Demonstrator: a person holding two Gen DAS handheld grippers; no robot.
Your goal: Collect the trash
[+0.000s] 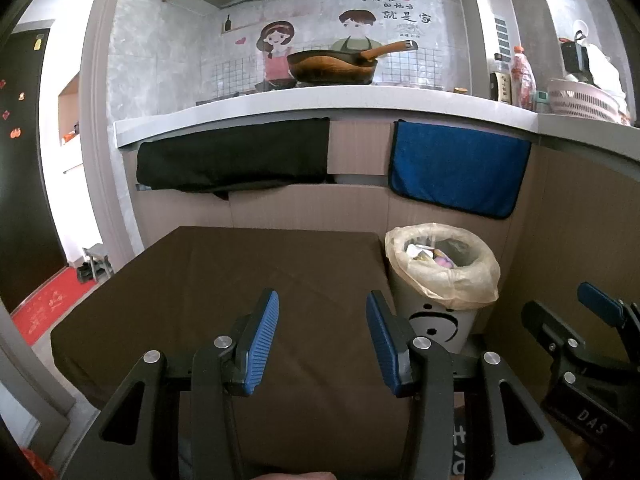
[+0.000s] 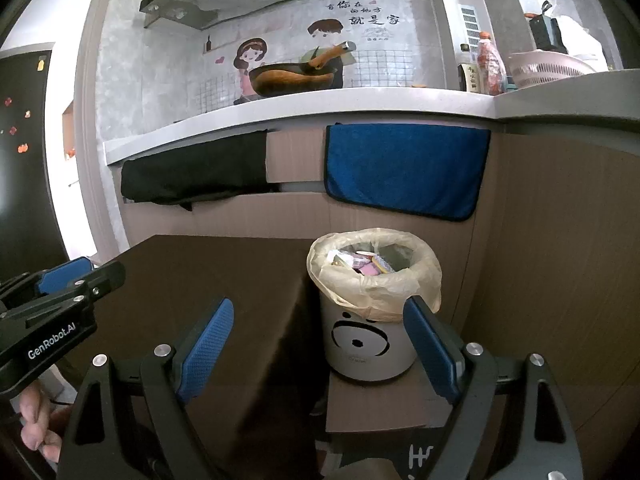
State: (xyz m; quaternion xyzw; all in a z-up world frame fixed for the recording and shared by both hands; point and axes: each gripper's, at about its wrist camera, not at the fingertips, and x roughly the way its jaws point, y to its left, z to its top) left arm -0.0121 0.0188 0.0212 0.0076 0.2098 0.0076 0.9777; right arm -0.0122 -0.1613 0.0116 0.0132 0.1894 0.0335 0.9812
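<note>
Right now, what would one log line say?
left tongs: open, empty | right tongs: open, empty | trash bin: lined, holds wrappers | brown table: bare

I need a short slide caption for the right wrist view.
Open right gripper faces lined trash bin beside brown table.

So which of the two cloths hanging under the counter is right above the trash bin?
The blue cloth. It hangs directly above the trash bin, while the black cloth hangs farther left, above the brown table.
</note>
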